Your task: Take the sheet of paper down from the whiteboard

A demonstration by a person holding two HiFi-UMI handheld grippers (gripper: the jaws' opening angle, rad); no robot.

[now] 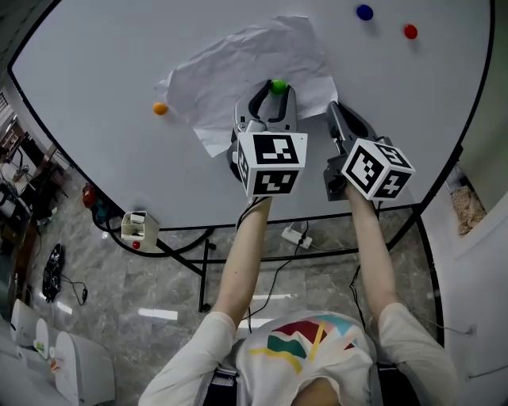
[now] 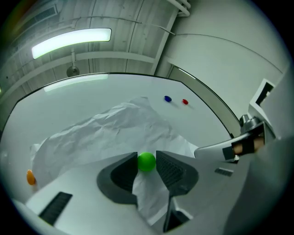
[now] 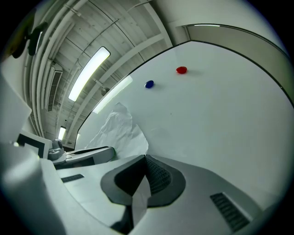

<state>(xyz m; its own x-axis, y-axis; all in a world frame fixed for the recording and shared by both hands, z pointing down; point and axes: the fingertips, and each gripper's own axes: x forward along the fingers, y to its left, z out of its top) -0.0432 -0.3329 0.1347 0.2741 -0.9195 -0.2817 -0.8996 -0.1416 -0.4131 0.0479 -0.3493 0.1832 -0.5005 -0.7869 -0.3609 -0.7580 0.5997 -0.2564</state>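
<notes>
Two grippers are at the whiteboard [image 1: 381,111] on my screens, and both are at the lower part of the sheet of paper [image 1: 246,59]. The sheet is crumpled and lies against the board, left of the middle, with its lower right corner reaching toward the right gripper [image 3: 145,158]. On the left gripper [image 1: 277,93] I see the jaws standing wide, and the green magnet [image 2: 146,162] sits exactly between their tips, on the paper. It fills almost the whole gap, with a pad just beside it on each side. Below the magnet a flap of the paper hangs down between the two jaws. On the right gripper the jaws are together, and a narrow white strip of the paper is pinched between them just behind the tips. An orange magnet [image 1: 160,109] sits on the board just beside the left edge of the sheet. One blue magnet [image 1: 364,12] and one red magnet [image 1: 409,32] are on the bare board, well apart from the paper, toward the upper right.
</notes>
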